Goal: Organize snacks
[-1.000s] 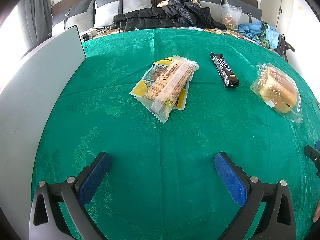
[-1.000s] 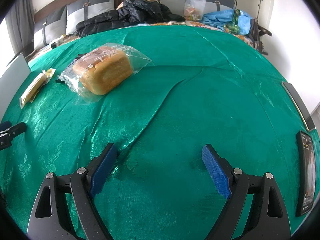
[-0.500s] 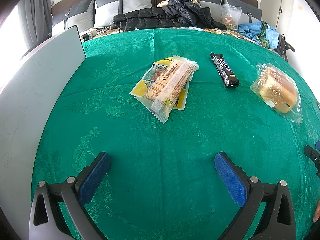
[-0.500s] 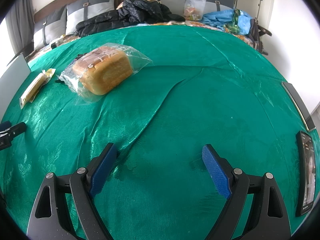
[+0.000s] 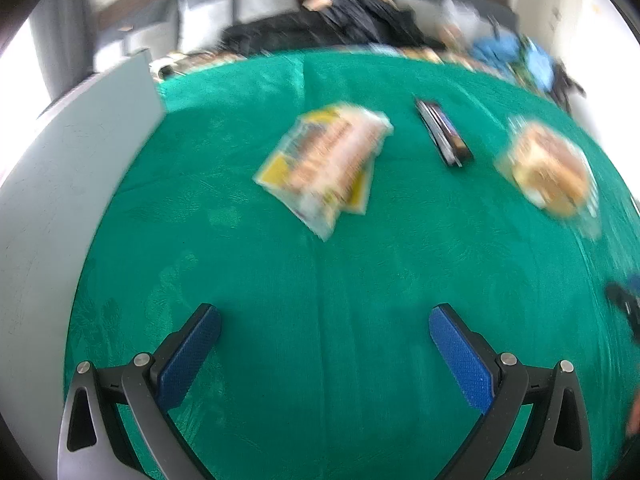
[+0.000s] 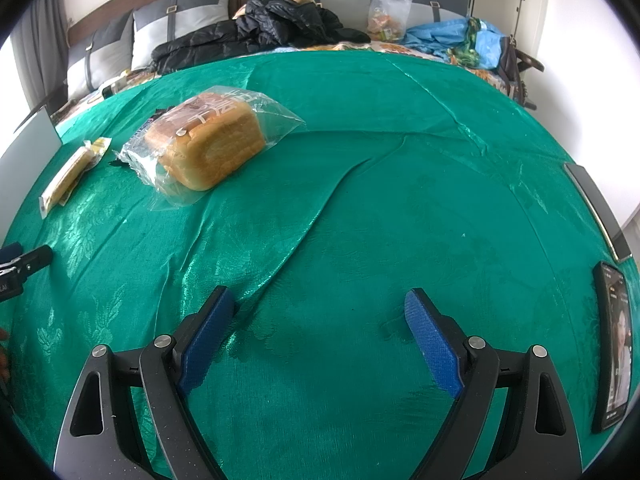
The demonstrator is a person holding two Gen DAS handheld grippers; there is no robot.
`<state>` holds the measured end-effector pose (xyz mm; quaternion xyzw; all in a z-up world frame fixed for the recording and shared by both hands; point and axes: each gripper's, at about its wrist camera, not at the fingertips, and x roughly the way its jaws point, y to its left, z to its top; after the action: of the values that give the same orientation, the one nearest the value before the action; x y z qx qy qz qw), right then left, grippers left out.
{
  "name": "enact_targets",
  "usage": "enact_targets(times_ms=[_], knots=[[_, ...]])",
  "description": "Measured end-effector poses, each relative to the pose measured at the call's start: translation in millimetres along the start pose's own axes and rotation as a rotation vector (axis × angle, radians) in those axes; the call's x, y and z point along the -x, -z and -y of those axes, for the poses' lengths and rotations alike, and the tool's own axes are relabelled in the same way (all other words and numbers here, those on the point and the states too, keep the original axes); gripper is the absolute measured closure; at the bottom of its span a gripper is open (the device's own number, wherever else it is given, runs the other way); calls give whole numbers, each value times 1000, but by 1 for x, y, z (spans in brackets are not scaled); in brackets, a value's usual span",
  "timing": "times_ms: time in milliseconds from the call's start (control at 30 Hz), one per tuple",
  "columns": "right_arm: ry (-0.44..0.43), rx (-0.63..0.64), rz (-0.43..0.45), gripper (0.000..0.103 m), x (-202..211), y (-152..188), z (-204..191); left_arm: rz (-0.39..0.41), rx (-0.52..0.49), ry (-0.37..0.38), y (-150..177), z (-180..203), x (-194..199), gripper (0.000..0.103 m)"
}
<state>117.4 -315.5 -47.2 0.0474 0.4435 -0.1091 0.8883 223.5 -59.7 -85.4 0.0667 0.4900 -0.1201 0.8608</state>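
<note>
Hovering above a green tablecloth (image 6: 360, 208), the right gripper (image 6: 320, 320) and left gripper (image 5: 324, 332) both stand wide apart with nothing between their blue pads. Ahead of the left gripper lie a flat stack of yellow-and-clear snack packets (image 5: 328, 164), a dark snack bar (image 5: 442, 132) beside them and a bagged loaf of bread (image 6: 208, 140) further right, all well apart from either tool. No snack looks picked up yet, so the sorting appears to be at its start. The next move likely calls for reaching forward and closing on one packet; the left view is blurred.
</note>
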Motion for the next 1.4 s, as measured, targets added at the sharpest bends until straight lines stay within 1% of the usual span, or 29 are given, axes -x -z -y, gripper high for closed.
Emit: enact_targets(times_ms=[33,67,100,133,200,233,267,300,367,467,500,533,567,600,633,667,700,767,800,867,900,933,1000,1067,1133,1200,1300,1367,1400], knots=[[0,0,0,14,0,0,0,-48,-26,14,-3,1,0,0],[0,0,0,14,0,0,0,-117,-43,28,-10,1,-2,0],[0,0,0,14,0,0,0,-139,-50,38,-16,0,1,0],[0,0,0,14,0,0,0,-126,-53,44,-22,-2,5,0],[1,0,0,14,0,0,0,-43,-61,62,-46,-5,20,0],[1,0,0,14,0,0,0,-17,-59,59,-57,-6,22,0],[0,0,0,14,0,0,0,-10,-53,51,-68,-7,19,0],[0,0,0,13,0,0,0,-31,-47,37,-83,-8,9,0],[0,0,0,13,0,0,0,-102,-50,20,-103,-7,-17,0],[0,0,0,13,0,0,0,-159,-53,3,-121,-7,-48,0],[0,0,0,13,0,0,0,-169,-46,17,-123,-8,-55,3],[0,0,0,13,0,0,0,-173,-33,44,-120,-10,-58,15],[0,0,0,13,0,0,0,-142,-26,40,-118,-10,-53,26],[0,0,0,13,0,0,0,-114,-13,67,-112,-11,-45,44],[0,0,0,13,0,0,0,-114,9,117,-107,-12,-42,51],[0,0,0,13,0,0,0,-115,33,183,-96,-11,-34,55],[0,0,0,13,0,0,0,-117,37,212,-81,-7,-25,64],[1,0,0,13,0,0,0,-124,33,233,-55,0,-11,64],[1,0,0,13,0,0,0,-125,39,241,-32,5,0,64],[1,0,0,13,0,0,0,-122,49,238,-5,10,17,57],[1,0,0,13,0,0,0,-120,61,241,12,12,27,45],[1,0,0,13,0,0,0,-120,70,248,22,13,32,33],[1,0,0,13,0,0,0,-116,80,254,38,11,41,24],[1,0,0,13,0,0,0,-107,66,238,44,9,44,23],[1,0,0,13,0,0,0,-102,23,198,44,12,47,23],[1,0,0,13,0,0,0,-74,-30,169,41,17,54,23],[1,0,0,13,0,0,0,-14,-165,156,40,35,67,23],[1,0,0,13,0,0,0,2,-257,137,41,47,68,23],[1,0,0,13,0,0,0,-7,-318,114,45,59,64,26]])
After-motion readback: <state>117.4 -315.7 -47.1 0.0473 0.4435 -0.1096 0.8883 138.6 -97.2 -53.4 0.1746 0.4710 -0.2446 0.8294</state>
